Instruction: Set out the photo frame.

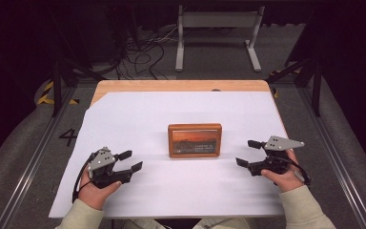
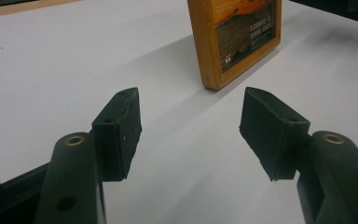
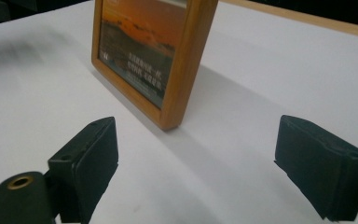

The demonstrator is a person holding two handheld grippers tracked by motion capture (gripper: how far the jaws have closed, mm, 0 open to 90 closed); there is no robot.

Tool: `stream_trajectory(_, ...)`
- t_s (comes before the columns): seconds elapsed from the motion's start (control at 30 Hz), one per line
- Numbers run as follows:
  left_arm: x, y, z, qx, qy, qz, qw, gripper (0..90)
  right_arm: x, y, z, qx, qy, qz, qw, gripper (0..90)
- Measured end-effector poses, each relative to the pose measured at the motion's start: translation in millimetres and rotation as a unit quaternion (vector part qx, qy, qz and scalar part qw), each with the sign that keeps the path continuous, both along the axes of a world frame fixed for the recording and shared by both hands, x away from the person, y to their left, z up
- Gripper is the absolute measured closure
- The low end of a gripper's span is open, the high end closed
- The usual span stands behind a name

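High view: left gripper [image 1: 130, 160] jaws spread apart, nothing between them, right gripper [image 1: 248, 152] jaws wide apart, empty, rectangular wooden picture frame with orange sunset print [image 1: 194, 140] standing mid-table on white sheet [image 1: 171, 191], between both grippers, untouched.

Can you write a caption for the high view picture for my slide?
Two open grippers, left gripper and right gripper, flank an upright wooden picture frame on a white-covered table.

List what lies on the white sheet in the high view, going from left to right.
left gripper → wooden picture frame → right gripper
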State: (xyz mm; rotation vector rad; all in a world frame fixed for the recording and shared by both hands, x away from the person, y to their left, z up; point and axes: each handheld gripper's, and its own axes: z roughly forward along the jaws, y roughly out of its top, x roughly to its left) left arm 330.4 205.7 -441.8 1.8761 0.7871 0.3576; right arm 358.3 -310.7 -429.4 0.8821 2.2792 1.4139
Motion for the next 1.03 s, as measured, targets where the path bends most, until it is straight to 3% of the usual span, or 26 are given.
stream_trajectory(0.17,0.2,1.4,-1.3,-0.001,0.0,0.001,1.0,38.5,-3.7,-3.0,-11.6,0.0,0.017,0.002,0.9999,12.5)
stream_trajectory(0.3,1.5,1.7,-3.4,0.002,0.003,0.0,1.0,38.5,-9.5,-2.6,-18.6,-0.002,0.026,-0.01,0.9996,12.5)
stream_trajectory(0.43,2.9,1.5,-5.2,0.003,0.007,0.0,1.0,38.3,-9.2,0.0,-25.3,-0.021,0.046,-0.033,0.9982,12.1)
stream_trajectory(0.73,3.8,2.1,-8.9,-0.003,0.027,0.001,0.9996,37.5,-7.7,0.5,-25.4,-0.022,0.051,-0.035,0.9978,12.8)
stream_trajectory(1.03,6.3,1.2,-9.7,0.001,0.02,0.0,0.9998,37.3,-8.3,0.7,-25.1,-0.022,0.049,-0.035,0.998,12.4)
